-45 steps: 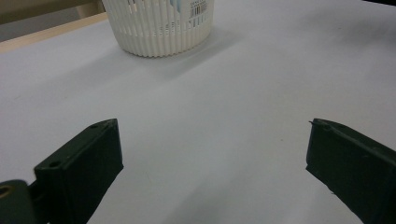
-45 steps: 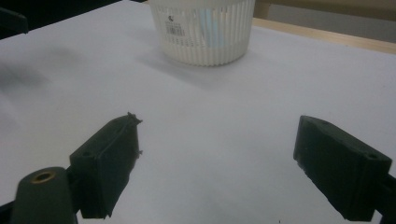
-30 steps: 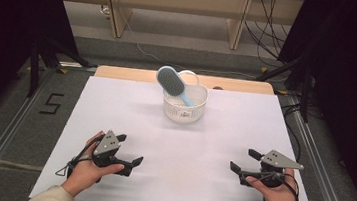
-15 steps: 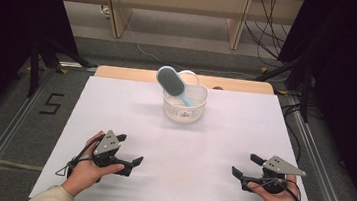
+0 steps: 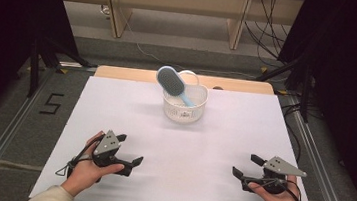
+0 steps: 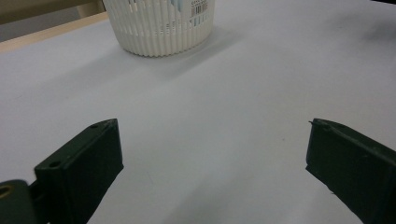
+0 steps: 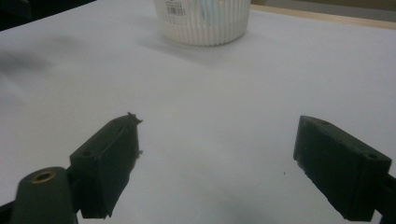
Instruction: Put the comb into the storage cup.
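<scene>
1. At the far middle of the bench (image 5: 129,120): a white ribbed basket (image 5: 184,106), standing upright, with a blue brush (image 5: 171,80) propped in it. The brush head leans out up and left over the rim; the handle slants down inside.
2. Left claw (image 5: 130,151) rests near the front edge, jaws spread wide, nothing between them. Right claw (image 5: 245,168) likewise: jaws apart, empty. Both sit well apart from the basket.
3. Brush, by its look: light, hard plastic, stiff. The head is broad with a bristled face, poor for pinching flat. Better hold is the narrow neck just above the rim, or the head's edges.
4. Handle lies mostly hidden below the rim, so reaching it means going into the basket.
5. Basket looks thin and light; likely to slide or tip if the brush snags on the way out. A steadying claw on the rim may be wise.
6. Smooth plastic may slip; grip square across the neck.
</scene>
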A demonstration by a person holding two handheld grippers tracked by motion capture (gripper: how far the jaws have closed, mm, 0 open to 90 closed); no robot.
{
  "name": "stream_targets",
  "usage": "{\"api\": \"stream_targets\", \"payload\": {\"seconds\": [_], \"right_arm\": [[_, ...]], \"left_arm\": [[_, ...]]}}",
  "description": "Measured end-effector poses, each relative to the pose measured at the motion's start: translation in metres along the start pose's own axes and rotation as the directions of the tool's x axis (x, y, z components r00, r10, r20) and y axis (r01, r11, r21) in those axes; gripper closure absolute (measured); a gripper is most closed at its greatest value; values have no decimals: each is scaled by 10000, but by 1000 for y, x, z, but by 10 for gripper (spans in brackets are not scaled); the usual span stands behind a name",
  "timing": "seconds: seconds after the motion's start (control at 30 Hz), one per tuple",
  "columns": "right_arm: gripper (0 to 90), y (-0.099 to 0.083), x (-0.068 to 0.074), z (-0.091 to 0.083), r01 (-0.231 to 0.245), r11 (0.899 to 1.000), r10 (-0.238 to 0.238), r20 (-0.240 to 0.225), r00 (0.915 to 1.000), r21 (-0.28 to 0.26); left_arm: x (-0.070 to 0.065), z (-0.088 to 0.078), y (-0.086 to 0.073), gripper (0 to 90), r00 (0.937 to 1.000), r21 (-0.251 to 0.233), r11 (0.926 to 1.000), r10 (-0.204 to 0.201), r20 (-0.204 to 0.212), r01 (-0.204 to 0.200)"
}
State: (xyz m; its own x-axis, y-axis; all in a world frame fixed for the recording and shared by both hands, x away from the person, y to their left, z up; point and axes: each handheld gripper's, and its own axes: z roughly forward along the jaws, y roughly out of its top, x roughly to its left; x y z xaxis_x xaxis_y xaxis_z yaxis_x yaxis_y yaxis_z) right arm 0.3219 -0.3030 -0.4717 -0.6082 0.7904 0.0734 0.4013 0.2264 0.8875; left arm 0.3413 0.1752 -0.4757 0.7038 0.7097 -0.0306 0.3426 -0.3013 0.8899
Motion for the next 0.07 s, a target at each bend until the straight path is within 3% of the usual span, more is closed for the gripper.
{"api": "stream_targets", "payload": {"seconds": [0.07], "right_arm": [[151, 0, 0, 0, -61, 10000, 61, -5, 10000, -51]], "left_arm": [[0, 1, 0, 31, 10000, 15, 10000, -7, -13, 7]]}}
